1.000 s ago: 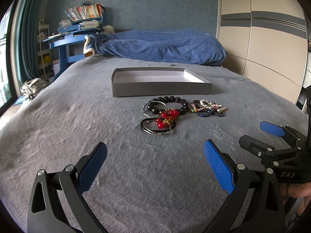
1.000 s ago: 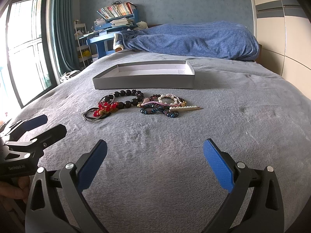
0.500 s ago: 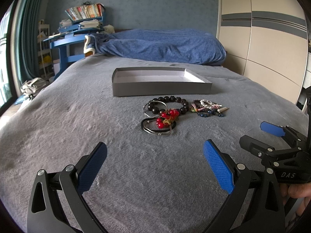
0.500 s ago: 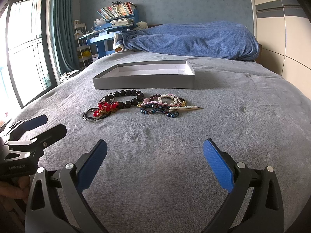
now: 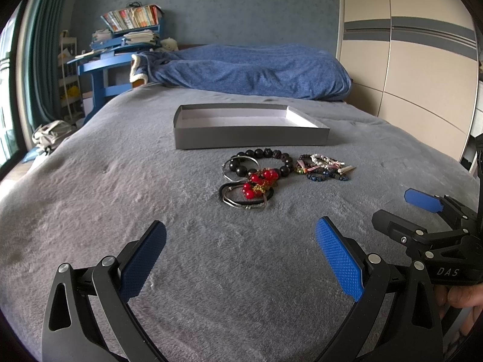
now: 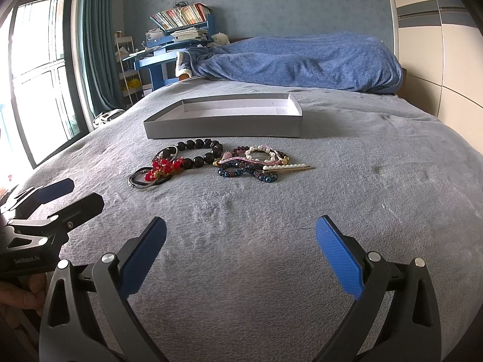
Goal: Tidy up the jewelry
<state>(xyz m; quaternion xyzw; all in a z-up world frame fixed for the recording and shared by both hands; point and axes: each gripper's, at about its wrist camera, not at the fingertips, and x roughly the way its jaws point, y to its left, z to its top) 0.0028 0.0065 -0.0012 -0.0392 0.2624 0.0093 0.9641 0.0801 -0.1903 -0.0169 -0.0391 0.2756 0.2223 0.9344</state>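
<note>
Jewelry (image 5: 280, 175), light and tangle-prone, is best pinched by one strand; both tongs (image 5: 241, 259) (image 6: 241, 256) are held apart, empty.

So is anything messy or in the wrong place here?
Yes. The jewelry lies in a tangled heap on the gray blanket, bracelets overlapping, just in front of the gray box, whose visible inside looks bare. Nothing looks broken.
</note>
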